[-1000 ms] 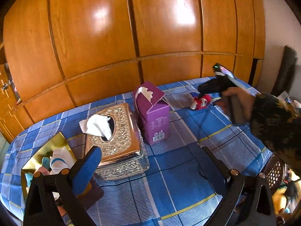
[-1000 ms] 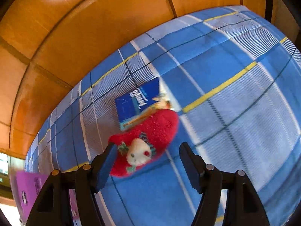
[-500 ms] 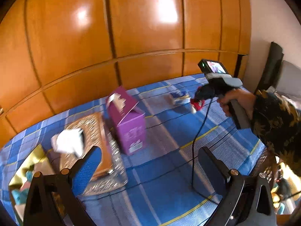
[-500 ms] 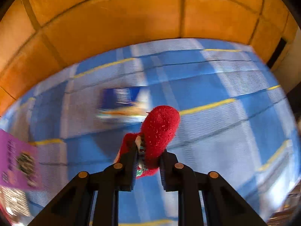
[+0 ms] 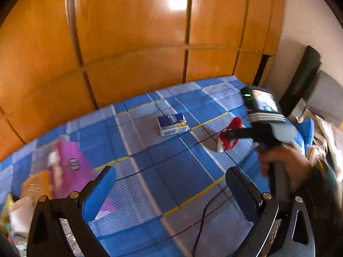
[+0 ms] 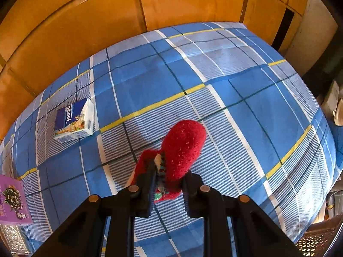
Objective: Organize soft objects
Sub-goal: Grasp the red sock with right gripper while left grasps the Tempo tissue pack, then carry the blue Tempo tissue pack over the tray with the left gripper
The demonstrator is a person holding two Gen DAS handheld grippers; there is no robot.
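The left wrist camera looks obliquely down across the blue checked cloth (image 5: 171, 167) toward the wooden panels (image 5: 133, 38). The right wrist camera looks more steeply and from nearer at the cloth. Both views share the blue tissue pack (image 5: 172, 124).

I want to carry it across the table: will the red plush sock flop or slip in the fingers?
Probably floppy: the sock bulges and droops past the right gripper. Likely light. Its fuzzy surface should resist slipping.
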